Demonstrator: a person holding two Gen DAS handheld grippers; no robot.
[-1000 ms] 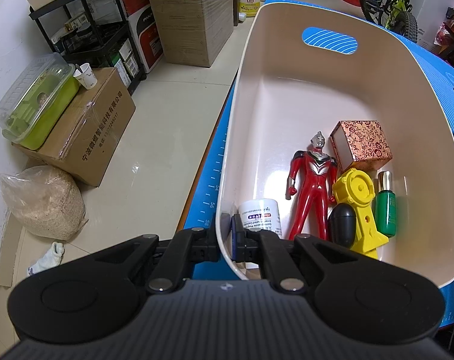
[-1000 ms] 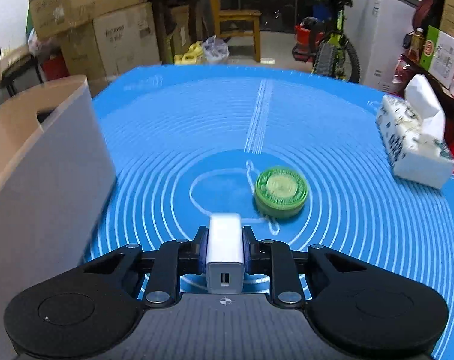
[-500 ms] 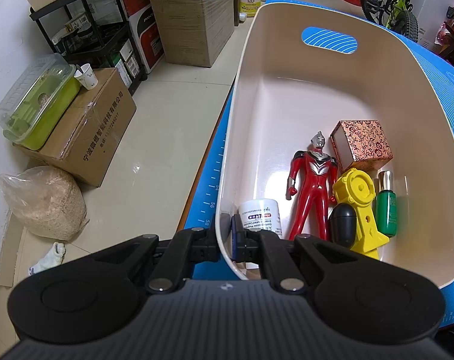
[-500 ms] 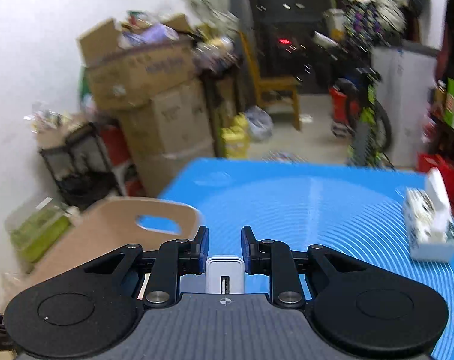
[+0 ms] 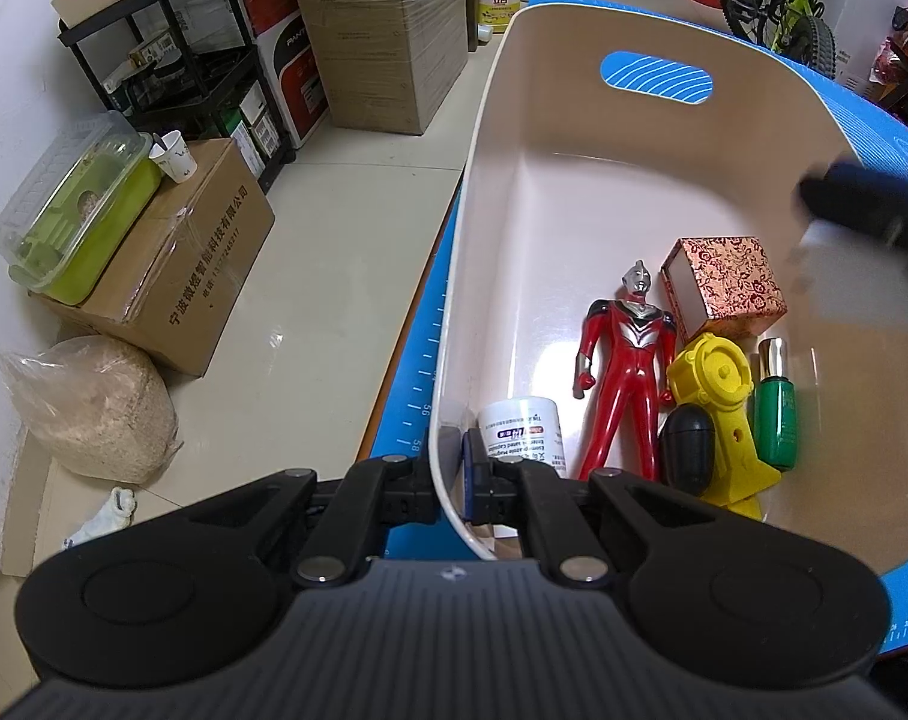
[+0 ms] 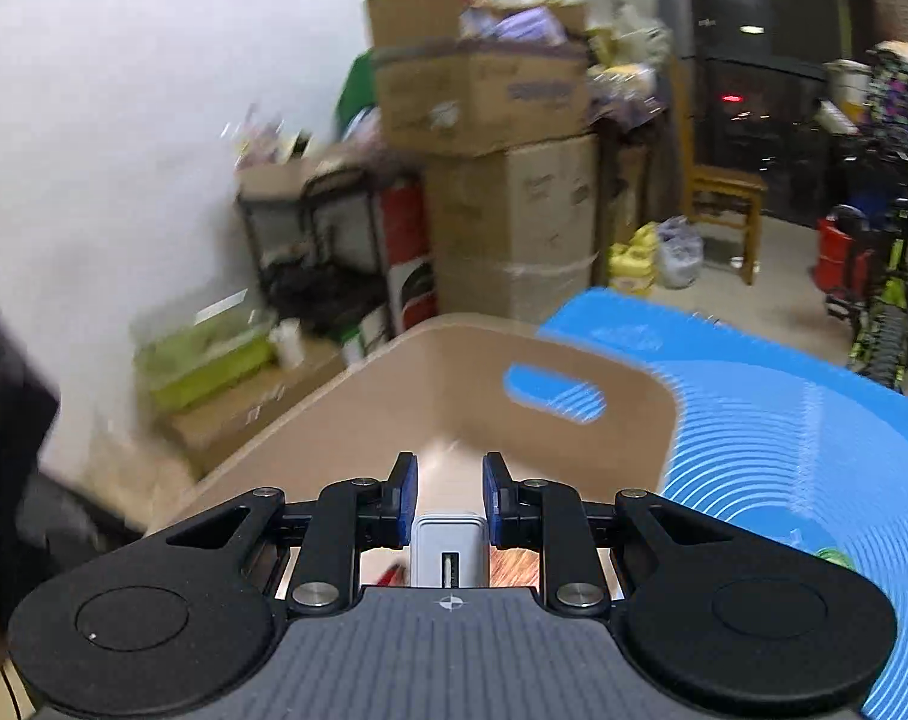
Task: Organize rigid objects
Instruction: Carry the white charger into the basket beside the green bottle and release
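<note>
My left gripper [image 5: 450,480] is shut on the near rim of the cream bin [image 5: 490,138]. In the bin lie a red hero figure [image 5: 625,360], a patterned red box [image 5: 727,285], a yellow toy [image 5: 721,414], a green bottle [image 5: 775,414], a black egg shape [image 5: 685,450] and a white jar [image 5: 523,429]. My right gripper [image 6: 449,501] hangs over the bin [image 6: 454,384], its jaws apart, with a white charger [image 6: 449,549] low between them, touching neither pad. It shows blurred in the left wrist view [image 5: 868,210] with the charger [image 5: 850,282].
Cardboard boxes [image 5: 381,30], a black shelf [image 5: 171,54], a green lidded container [image 5: 75,204] and a sack [image 5: 93,408] stand on the floor left of the blue mat [image 6: 814,450]. A green round tin [image 6: 835,558] lies on the mat.
My right gripper carried the white charger from the mat up over the bin and opened its jaws. My left gripper has kept still on the bin rim.
</note>
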